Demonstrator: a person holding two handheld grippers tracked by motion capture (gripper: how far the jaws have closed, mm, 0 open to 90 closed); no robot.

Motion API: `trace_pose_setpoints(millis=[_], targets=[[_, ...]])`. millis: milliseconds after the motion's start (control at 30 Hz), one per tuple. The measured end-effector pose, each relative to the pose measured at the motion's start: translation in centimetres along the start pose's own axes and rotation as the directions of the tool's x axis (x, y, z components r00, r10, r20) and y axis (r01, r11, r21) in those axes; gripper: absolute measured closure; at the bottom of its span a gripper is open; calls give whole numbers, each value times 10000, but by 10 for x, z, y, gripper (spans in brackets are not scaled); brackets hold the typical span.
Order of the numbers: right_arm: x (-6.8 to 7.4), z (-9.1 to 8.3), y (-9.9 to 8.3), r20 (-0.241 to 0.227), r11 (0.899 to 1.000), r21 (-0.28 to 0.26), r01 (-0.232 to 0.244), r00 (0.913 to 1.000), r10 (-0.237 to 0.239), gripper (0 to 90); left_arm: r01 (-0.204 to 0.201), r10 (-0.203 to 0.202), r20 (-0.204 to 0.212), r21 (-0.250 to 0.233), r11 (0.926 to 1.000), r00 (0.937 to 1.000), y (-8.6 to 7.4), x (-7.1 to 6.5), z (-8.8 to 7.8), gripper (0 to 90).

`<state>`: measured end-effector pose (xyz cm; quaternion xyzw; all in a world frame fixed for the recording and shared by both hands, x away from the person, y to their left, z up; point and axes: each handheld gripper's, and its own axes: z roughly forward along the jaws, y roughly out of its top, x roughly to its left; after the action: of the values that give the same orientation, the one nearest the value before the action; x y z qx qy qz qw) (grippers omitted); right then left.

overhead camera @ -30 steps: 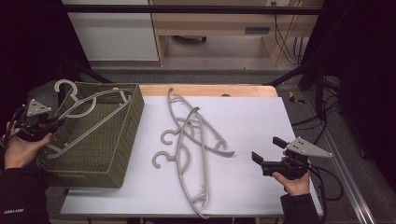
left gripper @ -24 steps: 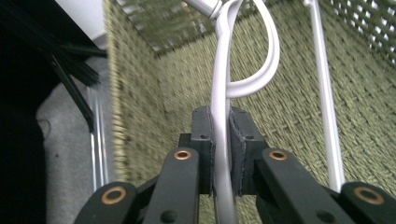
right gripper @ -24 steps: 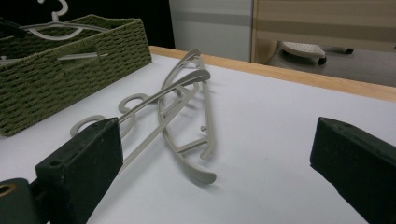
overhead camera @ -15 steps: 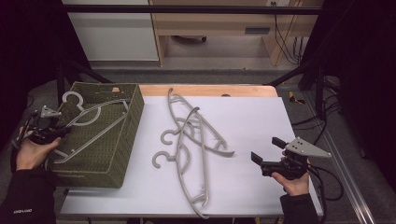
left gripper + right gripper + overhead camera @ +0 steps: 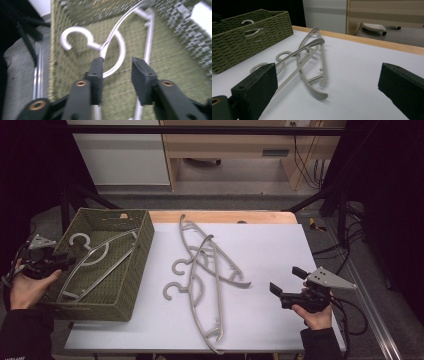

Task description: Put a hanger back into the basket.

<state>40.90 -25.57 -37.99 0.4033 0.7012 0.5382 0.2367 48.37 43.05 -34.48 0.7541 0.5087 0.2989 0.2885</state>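
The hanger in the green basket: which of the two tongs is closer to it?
Left. The left tongs hang open just above the hanger in the basket; the right tongs wait across the table, beyond the loose hangers.

We record a brightly lit white table (image 5: 280, 250) under overhead light against dark surroundings, soft short shadows beneath the hangers (image 5: 210, 270), motion blur across the left gripper view's basket (image 5: 175, 65), and sharp focus elsewhere.
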Motion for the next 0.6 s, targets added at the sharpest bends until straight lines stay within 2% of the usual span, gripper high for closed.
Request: trace_pose_setpoints(millis=[100,200,367,433,533,567,600], targets=[[0,0,0,-14,10000,8,-5,10000,5,27,246,-222,328,-755,9968,9992,4,-12,-10,502],[0,0,0,-8,10000,-6,-7,10000,7,27,680,-561,802,-1553,9855,9952,7,-27,-18,402],[0,-1,1,9,10000,-58,-18,10000,18,26,641,-315,1471,-2227,9728,9886,12,-54,-26,292],[0,-2,1,14,10000,-55,-20,10000,20,26,723,-221,1920,-2582,9634,9811,13,-66,-29,267],[0,-2,1,32,10000,-67,-14,10000,14,25,857,-140,2298,-3052,9484,9731,13,-82,-29,210],[-1,-2,1,23,10000,-70,-29,10000,30,26,939,-107,2493,-3241,9414,9684,12,-89,-30,191],[-1,-2,1,12,10000,-94,-18,10000,18,26,974,-87,2583,-3325,9381,9660,12,-93,-29,180]])
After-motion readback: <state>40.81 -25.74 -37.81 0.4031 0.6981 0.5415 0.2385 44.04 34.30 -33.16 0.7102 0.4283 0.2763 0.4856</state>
